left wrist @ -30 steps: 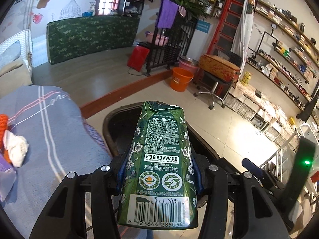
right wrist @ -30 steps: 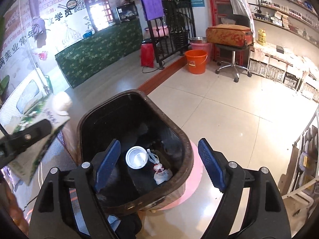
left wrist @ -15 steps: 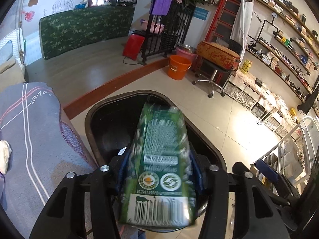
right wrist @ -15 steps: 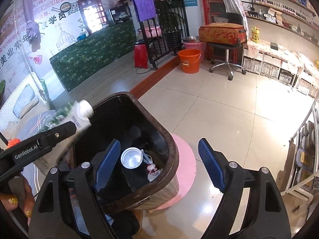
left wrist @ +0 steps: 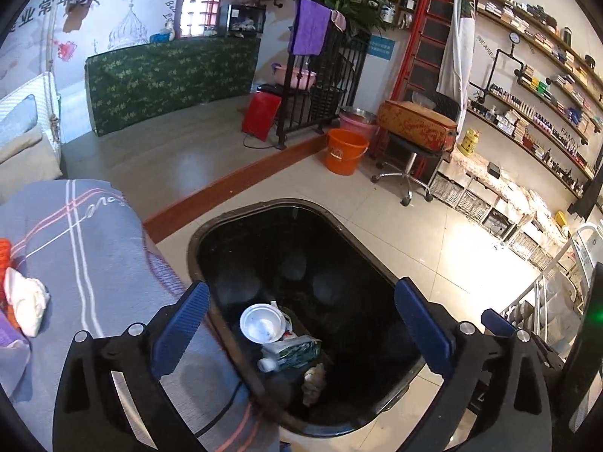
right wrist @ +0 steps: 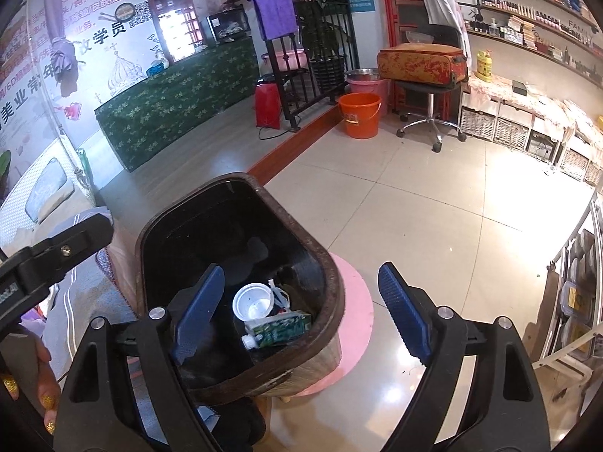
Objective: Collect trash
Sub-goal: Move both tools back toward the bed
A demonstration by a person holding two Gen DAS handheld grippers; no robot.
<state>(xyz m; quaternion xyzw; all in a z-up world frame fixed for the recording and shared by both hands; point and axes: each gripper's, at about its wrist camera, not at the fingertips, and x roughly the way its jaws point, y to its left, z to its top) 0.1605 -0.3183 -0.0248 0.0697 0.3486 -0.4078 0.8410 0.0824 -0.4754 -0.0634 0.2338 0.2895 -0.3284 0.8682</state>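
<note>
A dark bin (left wrist: 241, 211) (right wrist: 331, 282) stands on the tiled floor beside a bed. The green carton (left wrist: 292, 352) (right wrist: 280, 329) lies on its side at the bottom, next to a white cup (left wrist: 262, 323) (right wrist: 253, 301) and some crumpled scraps. My left gripper (left wrist: 299, 324) hangs over the bin, its jaws opening wide with nothing between them. My right gripper (right wrist: 301, 310) hovers above the bin's right rim, its jaws opening a little further, also holding nothing. The left gripper's black finger (right wrist: 56, 256) shows at the left of the right wrist view.
A grey striped bedcover (left wrist: 75, 248) with a white crumpled tissue (left wrist: 26, 301) lies left of the bin. A pink round mat (right wrist: 358, 312) sits under the bin. Farther off stand an orange bucket (left wrist: 345, 150), a swivel stool (right wrist: 429, 98) and wall shelves (left wrist: 546, 86).
The left gripper's jaws spread apart and let go of the green carton, which dropped into the bin. The right gripper stayed over the bin.
</note>
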